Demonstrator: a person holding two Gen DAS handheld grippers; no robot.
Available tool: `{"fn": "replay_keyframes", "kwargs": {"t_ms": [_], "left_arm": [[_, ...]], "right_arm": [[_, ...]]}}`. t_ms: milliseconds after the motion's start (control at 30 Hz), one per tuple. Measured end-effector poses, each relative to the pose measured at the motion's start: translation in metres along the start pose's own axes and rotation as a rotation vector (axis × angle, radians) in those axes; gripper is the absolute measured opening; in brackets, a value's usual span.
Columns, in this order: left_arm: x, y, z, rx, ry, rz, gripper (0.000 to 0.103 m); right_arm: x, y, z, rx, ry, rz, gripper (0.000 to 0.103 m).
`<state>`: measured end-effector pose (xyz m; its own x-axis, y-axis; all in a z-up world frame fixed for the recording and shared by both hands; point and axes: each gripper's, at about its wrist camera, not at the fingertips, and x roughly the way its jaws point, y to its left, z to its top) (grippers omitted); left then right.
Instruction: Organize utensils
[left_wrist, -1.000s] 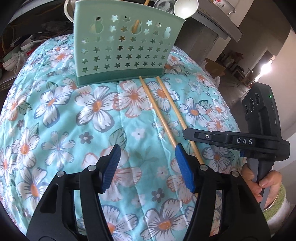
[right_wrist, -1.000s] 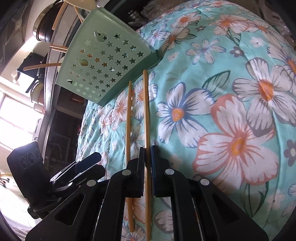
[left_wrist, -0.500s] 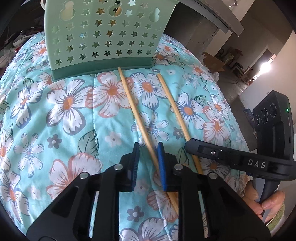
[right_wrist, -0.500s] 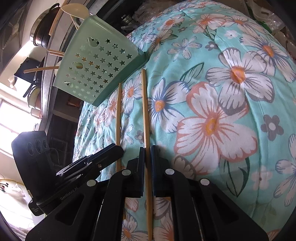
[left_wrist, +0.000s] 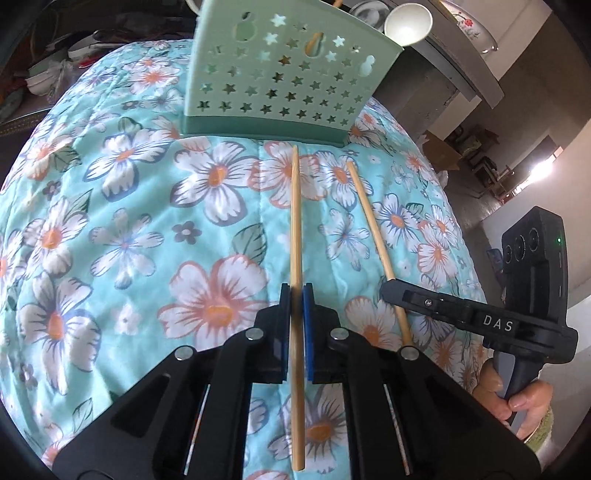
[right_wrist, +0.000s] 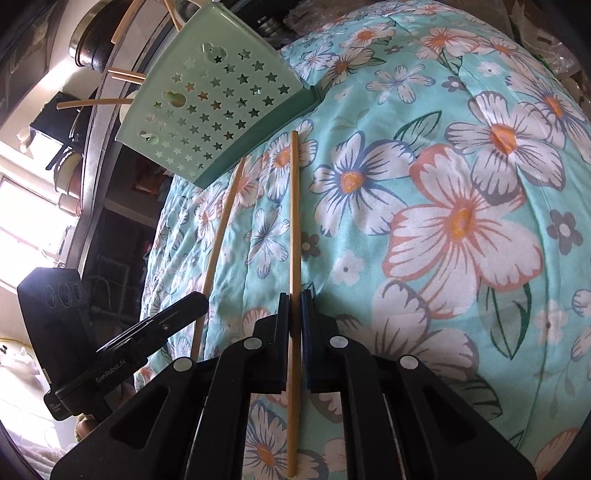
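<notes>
Two wooden chopsticks lie side by side on the floral cloth, tips toward the mint-green star-holed utensil holder (left_wrist: 288, 74) (right_wrist: 214, 107). My left gripper (left_wrist: 295, 291) has its jaws closing the last bit, and the blue pads press on the left chopstick (left_wrist: 295, 221). My right gripper (right_wrist: 294, 295) is shut on the other chopstick (right_wrist: 294, 221). Each gripper shows in the other's view: the right gripper (left_wrist: 388, 290) on its chopstick (left_wrist: 370, 221), the left gripper (right_wrist: 201, 299) on its chopstick (right_wrist: 225, 229). A white spoon (left_wrist: 408, 22) and more chopsticks (right_wrist: 96, 103) stand in the holder.
The turquoise floral quilt (left_wrist: 129, 240) covers the whole work surface and drops away at its edges. A grey counter (left_wrist: 465, 66) with bowls runs behind the holder. A person's hand (left_wrist: 517, 402) grips the right tool's handle. Pots (right_wrist: 88, 48) sit beyond the holder.
My left gripper moved right over the left chopstick and went from wide open to shut on it. The right gripper stayed shut on its chopstick.
</notes>
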<state>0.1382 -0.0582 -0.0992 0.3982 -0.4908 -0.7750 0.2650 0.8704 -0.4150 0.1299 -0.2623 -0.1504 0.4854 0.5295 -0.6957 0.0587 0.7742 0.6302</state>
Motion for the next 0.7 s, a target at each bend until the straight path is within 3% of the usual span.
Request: {"fn": "replay_keyframes", "kwargs": {"t_ms": [200, 367, 433, 500, 567, 700], "left_arm": [[-0.029, 0.022, -0.013, -0.046, -0.031, 0.058, 0.006], [-0.029, 0.027, -0.019, -0.037, 0.001, 0.092, 0.006], [-0.028, 0.028, -0.019, -0.033, 0.008, 0.099, 0.011], [-0.028, 0.029, -0.016, -0.028, 0.005, 0.101, 0.019], [-0.029, 0.026, -0.012, -0.006, -0.003, 0.106, 0.022], [-0.028, 0.015, 0.001, 0.057, -0.016, 0.129, 0.030]], "right_arm": [[0.003, 0.015, -0.007, -0.058, 0.052, -0.005, 0.007], [0.008, 0.030, -0.011, -0.137, 0.087, -0.047, 0.007], [0.008, 0.035, -0.009, -0.158, 0.093, -0.069, 0.008], [0.009, 0.037, -0.008, -0.168, 0.095, -0.081, 0.015], [0.006, 0.039, -0.005, -0.178, 0.083, -0.087, 0.030], [0.003, 0.046, -0.001, -0.216, 0.060, -0.118, 0.041]]}}
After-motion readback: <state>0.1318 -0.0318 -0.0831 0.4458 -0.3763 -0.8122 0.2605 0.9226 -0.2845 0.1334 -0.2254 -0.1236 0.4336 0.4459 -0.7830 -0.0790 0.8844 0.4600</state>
